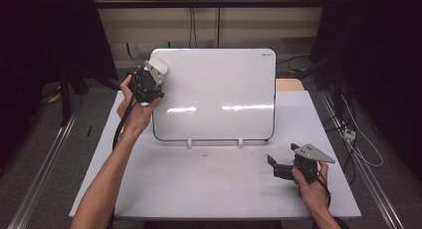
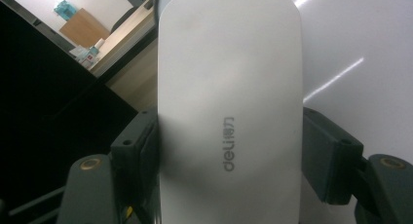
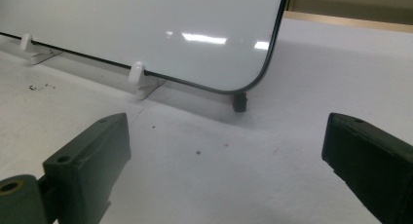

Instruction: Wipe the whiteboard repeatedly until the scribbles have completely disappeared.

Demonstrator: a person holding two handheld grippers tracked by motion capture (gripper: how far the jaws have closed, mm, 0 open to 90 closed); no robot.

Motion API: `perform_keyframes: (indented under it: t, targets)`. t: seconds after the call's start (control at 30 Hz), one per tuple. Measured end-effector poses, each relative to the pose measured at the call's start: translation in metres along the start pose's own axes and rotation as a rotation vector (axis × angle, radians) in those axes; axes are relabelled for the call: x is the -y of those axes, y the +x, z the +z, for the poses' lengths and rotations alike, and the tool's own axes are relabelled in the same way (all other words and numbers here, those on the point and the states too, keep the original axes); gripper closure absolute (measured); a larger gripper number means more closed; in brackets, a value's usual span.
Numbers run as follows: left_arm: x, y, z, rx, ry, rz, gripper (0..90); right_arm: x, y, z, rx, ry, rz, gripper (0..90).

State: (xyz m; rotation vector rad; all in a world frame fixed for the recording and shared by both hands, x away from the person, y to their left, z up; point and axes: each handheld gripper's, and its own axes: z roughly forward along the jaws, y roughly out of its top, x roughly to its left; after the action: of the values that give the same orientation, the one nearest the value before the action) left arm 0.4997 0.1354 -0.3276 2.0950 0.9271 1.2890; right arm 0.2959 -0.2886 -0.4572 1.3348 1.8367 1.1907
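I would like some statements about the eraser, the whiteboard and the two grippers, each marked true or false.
1. The left gripper is shut on the white eraser. True.
2. The eraser is held near the lower right corner of the whiteboard. False: it is at the upper left corner.
3. The right gripper holds a marker. False: its jaws stand open with nothing between them.
4. The whiteboard stands propped up on the table, on small white feet. True.
5. The right gripper hangs above the top edge of the whiteboard. False: it is low by the table, in front of the board's lower right corner.
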Motion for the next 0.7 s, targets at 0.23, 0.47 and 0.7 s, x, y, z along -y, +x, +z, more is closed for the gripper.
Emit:
perform_keyframes:
  t: [0.23, 0.47, 0.7]
  targets:
    - [-0.009, 0.032, 0.004, -0.043, 0.021, -0.076, 31.2, 0.001, -0.002, -0.001, -0.001, -0.003, 0.003, 3.9]
    - [-0.002, 0.027, 0.005, -0.031, 0.047, -0.042, 31.2, 0.000, -0.001, -0.001, 0.001, -0.003, 0.003, 3.9]
    - [0.004, 0.018, 0.002, -0.015, 0.079, -0.016, 31.2, 0.000, 0.000, 0.000, -0.001, 0.000, -0.002, 3.9]
